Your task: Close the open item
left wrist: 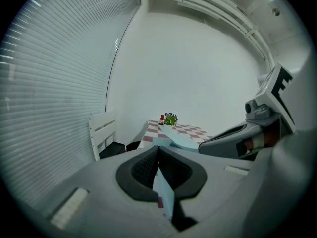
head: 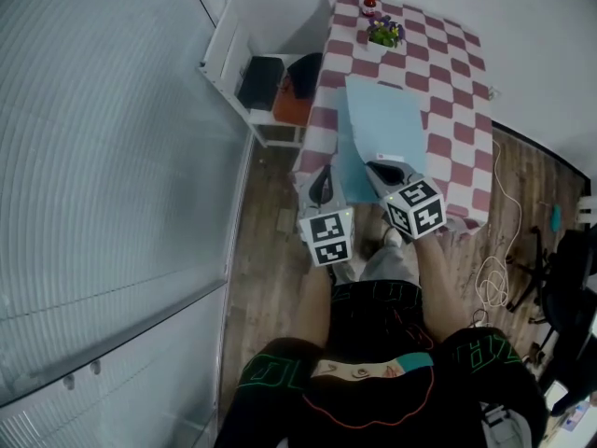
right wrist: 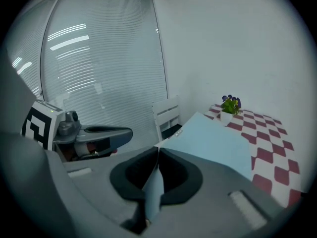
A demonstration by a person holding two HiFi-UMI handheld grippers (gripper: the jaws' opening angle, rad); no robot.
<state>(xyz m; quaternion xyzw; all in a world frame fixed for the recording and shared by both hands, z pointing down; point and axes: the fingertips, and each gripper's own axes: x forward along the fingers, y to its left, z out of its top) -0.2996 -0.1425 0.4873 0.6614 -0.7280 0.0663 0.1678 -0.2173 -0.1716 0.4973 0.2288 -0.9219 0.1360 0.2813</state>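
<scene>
- Folder [head: 382,124] looked thin, light and floppy; likely best pinched along its near edge.
- Left gripper [left wrist: 158,150] was clamped on that edge.
- Right gripper [right wrist: 157,152] was clamped on it too.

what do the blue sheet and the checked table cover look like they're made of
Blue sheet: probably thin plastic or card, smooth and matte. It lies flat in one even colour and shows a very thin edge. Table cover: looks like cloth or oilcloth in red and white checks. It hangs down over the near side, but any weave is too small to tell.
</scene>
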